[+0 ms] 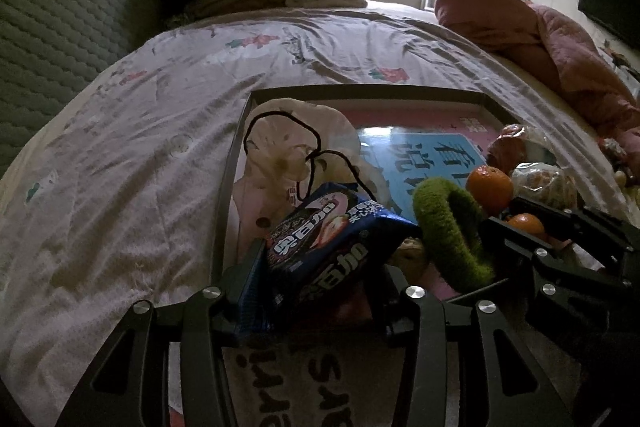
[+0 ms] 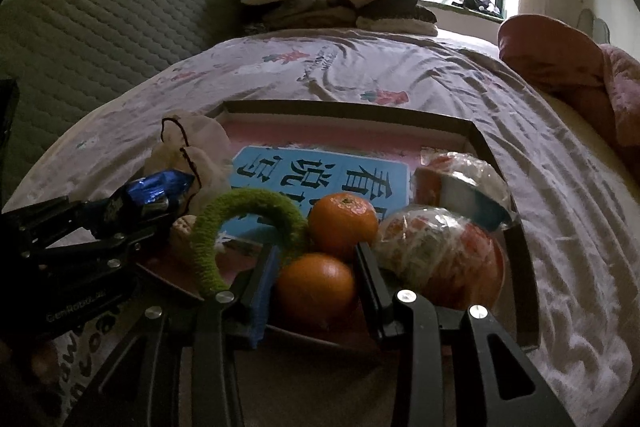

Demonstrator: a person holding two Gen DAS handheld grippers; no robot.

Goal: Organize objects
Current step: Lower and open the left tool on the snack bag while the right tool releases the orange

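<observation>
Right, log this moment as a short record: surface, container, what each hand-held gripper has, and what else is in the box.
surface: bed with a floral sheet
container: shallow box, pink bottom
left hand-held gripper: blue snack packet between its fingers; grip unclear
right hand-held gripper: shut on near orange
second orange: just behind the held one
green fuzzy ring: left of the oranges
wrapped items: right side of box
white drawstring bag: far left corner

left hand-held gripper (image 1: pixel 316 291) jaws part open, right hand-held gripper (image 2: pixel 316 279) clamped, both angled downward
</observation>
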